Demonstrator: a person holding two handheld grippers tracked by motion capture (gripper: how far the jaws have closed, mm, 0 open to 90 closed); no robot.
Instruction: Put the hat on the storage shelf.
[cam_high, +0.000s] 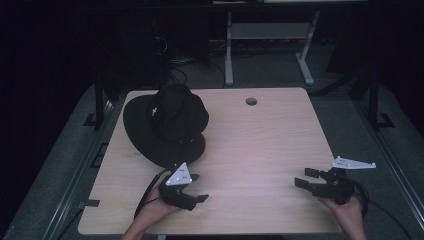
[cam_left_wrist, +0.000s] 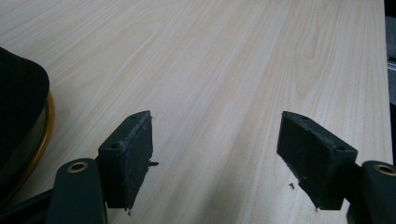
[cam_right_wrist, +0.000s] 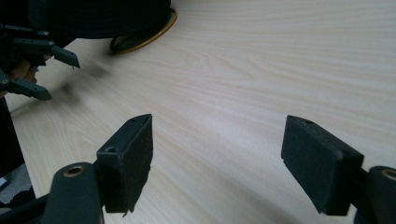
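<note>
A black wide-brimmed hat (cam_high: 167, 125) lies on the wooden table (cam_high: 260, 145) at its far left; its brim edge (cam_left_wrist: 21, 135) shows at the left of the left gripper view, with a tan rim. Just in front of the hat my left gripper (cam_high: 197, 187) is open over bare wood, nothing between its pads (cam_left_wrist: 130, 158). At the table's near right my right gripper (cam_high: 306, 177) is open too, pointing left across the table, its pads (cam_right_wrist: 128, 161) wide apart and empty. The right gripper view shows the hat (cam_right_wrist: 100, 18) far off, with the left gripper (cam_right_wrist: 49, 74) beside it.
A round cable hole (cam_high: 251, 101) sits near the table's far edge. Behind the table stand a grey metal frame (cam_high: 270, 45) and dark cables on the floor. Black rails run along both sides of the table.
</note>
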